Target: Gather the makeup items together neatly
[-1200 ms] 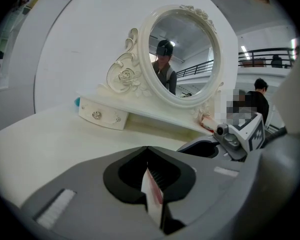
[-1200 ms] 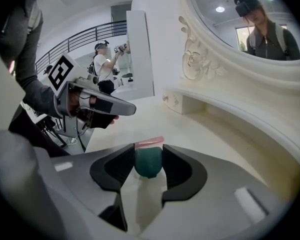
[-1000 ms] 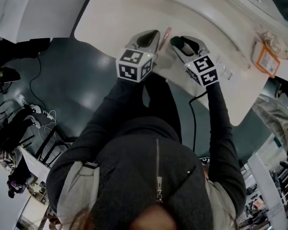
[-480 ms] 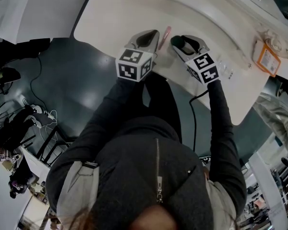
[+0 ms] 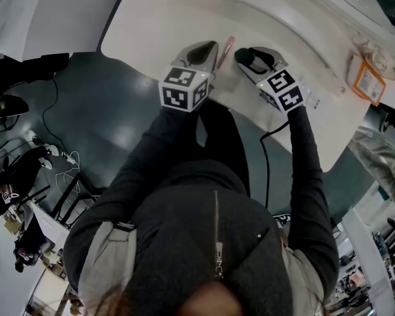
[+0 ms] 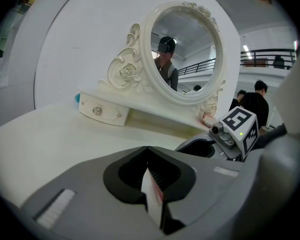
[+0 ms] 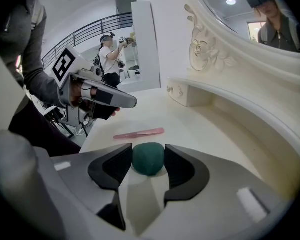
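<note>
Between the right gripper's [image 7: 149, 150] fingers, which have just been opening, a dark green egg-shaped makeup sponge [image 7: 148, 159] is found on the white tabletop [image 7: 190, 129], touched on both sides. It is judged soft, light and springy; a gentle hold across its widest part is advised. Beyond, a slim pink stick [image 7: 139, 133] is noted. The left gripper's [image 6: 148, 150] fingers are pressed together.

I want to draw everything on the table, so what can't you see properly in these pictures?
- Left gripper view: the left gripper's own grey body covers the near table, so the pink stick is out of sight.
- Head view: the orange-labelled thing at the right is too small to name.
- Right gripper view: the right gripper's jaws, just opening, flank the green sponge; whether they press it is unclear, and its underside is hidden.
</note>
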Demonstrator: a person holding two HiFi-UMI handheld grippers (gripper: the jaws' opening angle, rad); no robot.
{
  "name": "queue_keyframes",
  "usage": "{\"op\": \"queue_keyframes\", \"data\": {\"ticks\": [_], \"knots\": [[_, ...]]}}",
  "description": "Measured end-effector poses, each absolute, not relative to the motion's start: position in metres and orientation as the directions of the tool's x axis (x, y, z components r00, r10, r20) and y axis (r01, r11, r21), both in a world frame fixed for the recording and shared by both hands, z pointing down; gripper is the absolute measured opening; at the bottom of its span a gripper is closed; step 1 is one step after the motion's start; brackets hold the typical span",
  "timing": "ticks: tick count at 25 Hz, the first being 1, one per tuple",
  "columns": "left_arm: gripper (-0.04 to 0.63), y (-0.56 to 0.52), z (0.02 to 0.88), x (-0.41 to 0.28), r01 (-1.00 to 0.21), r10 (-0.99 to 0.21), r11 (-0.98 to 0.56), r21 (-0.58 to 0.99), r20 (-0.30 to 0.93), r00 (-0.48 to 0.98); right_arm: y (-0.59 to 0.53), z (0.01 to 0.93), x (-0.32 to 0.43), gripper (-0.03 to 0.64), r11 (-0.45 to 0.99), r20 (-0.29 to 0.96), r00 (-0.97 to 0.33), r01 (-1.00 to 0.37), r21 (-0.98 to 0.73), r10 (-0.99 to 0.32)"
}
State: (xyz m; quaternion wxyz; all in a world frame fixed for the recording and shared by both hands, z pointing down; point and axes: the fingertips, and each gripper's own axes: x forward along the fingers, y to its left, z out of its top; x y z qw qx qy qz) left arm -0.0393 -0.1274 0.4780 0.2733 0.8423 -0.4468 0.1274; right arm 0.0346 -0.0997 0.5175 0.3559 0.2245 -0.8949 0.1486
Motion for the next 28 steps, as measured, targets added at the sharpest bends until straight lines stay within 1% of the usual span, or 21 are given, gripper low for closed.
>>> {"op": "queue_keyframes", "data": {"ticks": [11,19,22,28], "knots": [[0.009,-0.131,0.478,-0.042,-0.824,-0.683,-0.448,0.346,0.461,0.566,-0.097,0.521,0.033,0.238,0.880,0.720,-0.647,-0.462,-0.109,-0.251],[0.009,-0.131,0.478,-0.041,-0.821,-0.680,-0.453,0.349,0.460,0.571,-0.095,0.522,0.031,0.316,0.883,0.721,-0.655,-0.450,-0.132,-0.226],[0.009,-0.132,0.476,-0.041,-0.818,-0.678,-0.460,0.345,0.458,0.575,-0.098,0.516,0.031,0.344,0.878,0.707,-0.664,-0.460,-0.132,-0.242],[0.009,-0.133,0.465,-0.038,-0.803,-0.663,-0.489,0.340,0.454,0.596,-0.101,0.498,0.034,0.344,0.842,0.701,-0.651,-0.523,-0.137,-0.290]]}}
